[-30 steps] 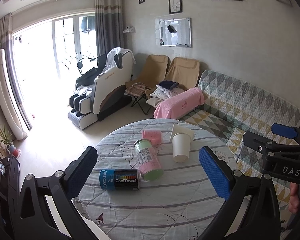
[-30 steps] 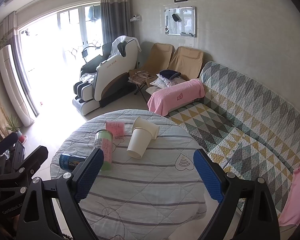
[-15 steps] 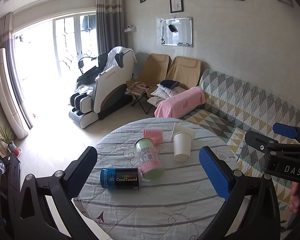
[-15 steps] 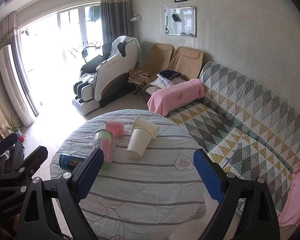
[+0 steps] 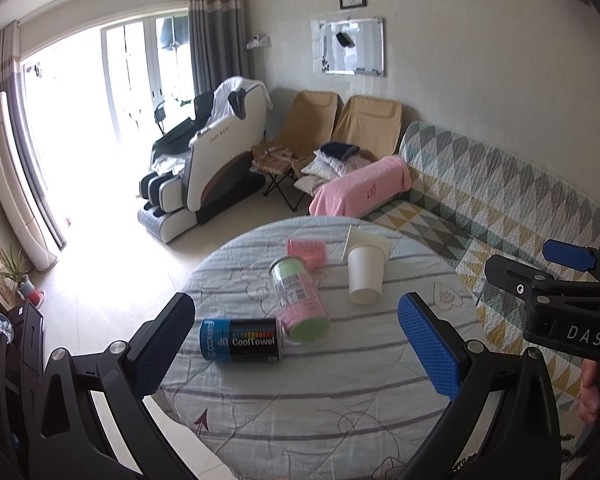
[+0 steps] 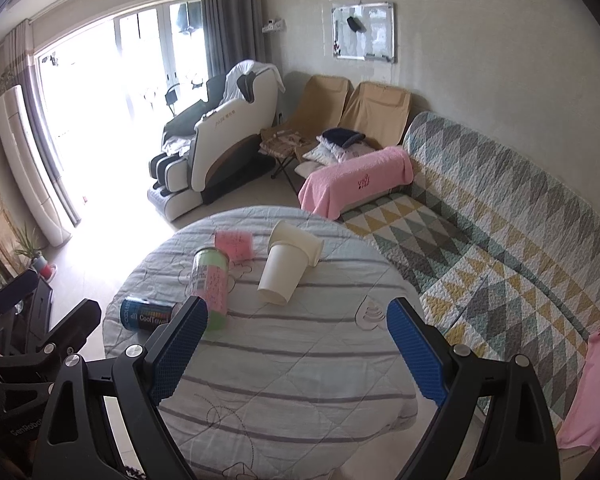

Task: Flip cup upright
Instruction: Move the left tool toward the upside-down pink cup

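Observation:
A white paper cup (image 5: 365, 276) (image 6: 282, 276) stands upside down on the round quilted table (image 5: 340, 392) (image 6: 284, 380), toward its far side. A second white cup (image 6: 296, 240) lies on its side just behind it, touching it. My left gripper (image 5: 296, 340) is open and empty, held above the table's near edge. My right gripper (image 6: 296, 344) is open and empty, also well short of the cups. The right gripper also shows at the right edge of the left wrist view (image 5: 560, 280).
A clear jar with pink and green contents (image 5: 298, 300) (image 6: 211, 284) lies on its side left of the cups. A blue and black CoolTowel can (image 5: 242, 340) (image 6: 146, 316) lies nearer. A pink pack (image 5: 306, 250) (image 6: 234, 244) lies behind. A patterned sofa (image 6: 500, 220) stands to the right.
The left view has shifted slightly, so the table and its objects sit a little lower and nearer. The right gripper has barely moved. Both stay open.

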Available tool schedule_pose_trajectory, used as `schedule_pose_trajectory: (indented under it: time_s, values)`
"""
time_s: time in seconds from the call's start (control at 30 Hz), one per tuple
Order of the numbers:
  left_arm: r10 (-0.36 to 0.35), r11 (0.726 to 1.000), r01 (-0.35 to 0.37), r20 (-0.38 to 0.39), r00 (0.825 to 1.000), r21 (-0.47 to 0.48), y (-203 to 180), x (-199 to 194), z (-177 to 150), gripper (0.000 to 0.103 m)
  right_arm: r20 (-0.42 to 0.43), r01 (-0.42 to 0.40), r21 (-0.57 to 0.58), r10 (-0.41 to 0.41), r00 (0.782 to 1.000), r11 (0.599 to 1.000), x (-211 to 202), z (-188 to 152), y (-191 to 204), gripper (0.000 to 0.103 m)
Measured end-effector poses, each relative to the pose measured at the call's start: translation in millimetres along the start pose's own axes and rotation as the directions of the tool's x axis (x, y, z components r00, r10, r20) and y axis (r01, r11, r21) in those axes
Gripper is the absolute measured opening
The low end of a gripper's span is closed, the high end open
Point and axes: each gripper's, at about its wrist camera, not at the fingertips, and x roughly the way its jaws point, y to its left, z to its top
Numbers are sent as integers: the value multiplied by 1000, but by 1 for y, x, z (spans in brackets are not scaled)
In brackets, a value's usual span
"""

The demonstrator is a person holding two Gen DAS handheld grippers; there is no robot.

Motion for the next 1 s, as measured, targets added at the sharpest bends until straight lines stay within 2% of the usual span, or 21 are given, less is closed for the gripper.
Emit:
schedule_pose_trajectory:
  time_s: [0.3,0.63,0.77,1.0]
  values:
    - [-22,1000,21,-127,992,-8,-3,19,-15,103,-125,-14,-5,13,992,1000,19,-13,5,92]
    - [-16,1000,7,-298,954,-30,-5,54,-36,103,-291,-18,5,18,956,1000,54,-33,0,92]
    - [-8,999,-7,-330,944,-46,-2,66,-36,103,-318,-26,4,26,948,1000,65,-31,0,92]
    - [3,997,-26,-326,945,-67,2,74,-26,103,-312,-49,-18,41,949,999,76,-20,6,92]
